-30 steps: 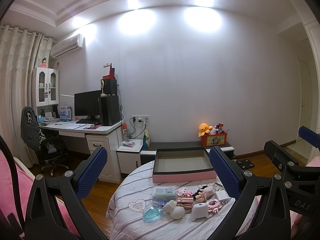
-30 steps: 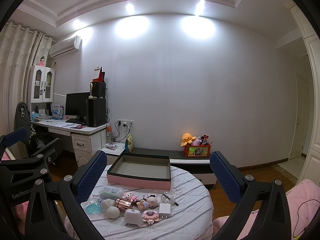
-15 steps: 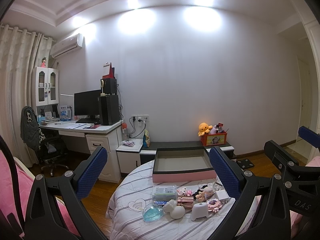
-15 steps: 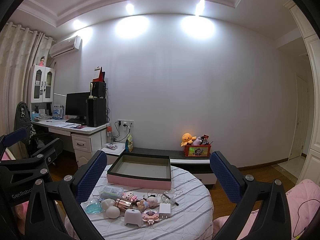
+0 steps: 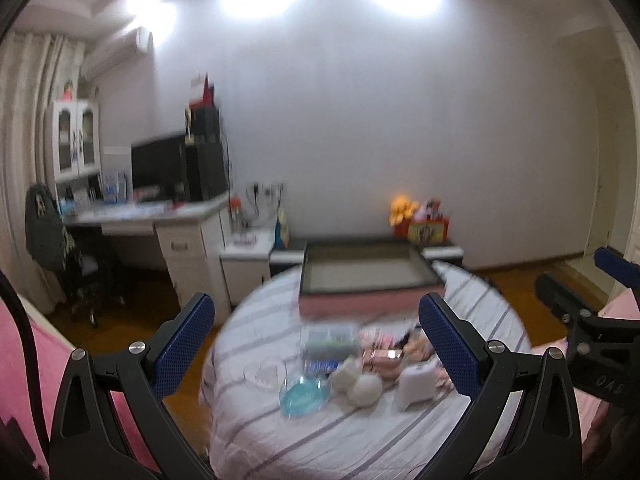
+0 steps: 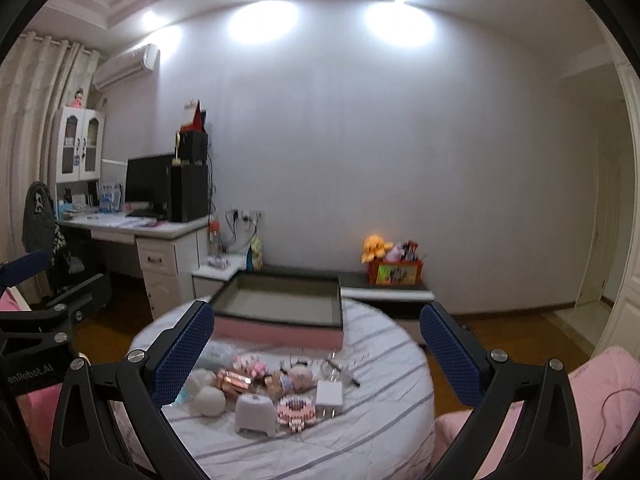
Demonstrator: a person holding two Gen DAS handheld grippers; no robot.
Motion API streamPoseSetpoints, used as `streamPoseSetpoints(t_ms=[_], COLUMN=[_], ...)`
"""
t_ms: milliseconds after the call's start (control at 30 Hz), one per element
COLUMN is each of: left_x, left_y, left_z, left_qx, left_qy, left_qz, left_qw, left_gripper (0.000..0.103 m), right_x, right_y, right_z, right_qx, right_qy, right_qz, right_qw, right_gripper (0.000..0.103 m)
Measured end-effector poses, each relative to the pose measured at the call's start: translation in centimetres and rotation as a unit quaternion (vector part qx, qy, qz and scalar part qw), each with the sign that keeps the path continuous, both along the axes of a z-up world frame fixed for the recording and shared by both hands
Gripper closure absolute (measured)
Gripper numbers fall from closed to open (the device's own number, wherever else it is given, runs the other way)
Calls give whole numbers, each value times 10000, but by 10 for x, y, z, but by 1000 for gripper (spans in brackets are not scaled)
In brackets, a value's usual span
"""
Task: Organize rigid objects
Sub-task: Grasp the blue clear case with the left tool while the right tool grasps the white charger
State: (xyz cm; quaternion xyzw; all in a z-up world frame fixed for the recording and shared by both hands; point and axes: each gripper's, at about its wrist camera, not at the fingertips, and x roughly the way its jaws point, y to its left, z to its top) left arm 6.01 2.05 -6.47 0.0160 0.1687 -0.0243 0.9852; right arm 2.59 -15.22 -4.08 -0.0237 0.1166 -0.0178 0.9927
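Both tongs hang spread apart and empty above the round striped surface [image 6: 372, 432]: left tongs [image 5: 316, 344], right tongs [image 6: 316, 344]. At its far side sits the open pink tray [image 6: 280, 330], likely where things belong. Nearer lies the clutter, touching in one heap: white footed case [image 6: 256, 414], white charger [image 6: 330, 394], rose-gold tube [image 6: 232, 380]. Best start at the heap's edge, descending straight onto a single piece so its neighbours stay put.
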Motion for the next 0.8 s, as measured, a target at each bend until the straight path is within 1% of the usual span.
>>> streamPoseSetpoints(t_ms=[133, 200, 300, 467, 567, 700, 800], left_x=[33, 48, 63, 79, 90, 108, 120], left_y=[10, 14, 16, 20, 23, 27, 27], left_z=[-49, -75, -101, -131, -146, -161, -168], left_qx=[-47, -110, -172, -115, 55, 69, 110], left_qy=[646, 1030, 1365, 1780, 1928, 2127, 2247], left_qz=[44, 71, -26, -15, 86, 91, 60], left_qw=[9979, 9946, 9905, 9840, 9812, 9771, 9743], left_gripper=[0, 0, 0, 0, 0, 0, 0], right_x=[30, 42, 57, 79, 88, 95, 103], right_y=[-6, -9, -14, -23, -25, -29, -35], right_z=[-38, -57, -84, -122, -136, -150, -161], right_qx=[88, 134, 158, 218, 208, 130, 146], right_qy=[479, 687, 961, 1435, 1628, 1817, 2055], right_qz=[-31, -33, -110, -136, -88, -102, -147], right_qw=[9988, 9975, 9952, 9893, 9864, 9832, 9784], right_gripper=[0, 0, 0, 0, 0, 0, 0])
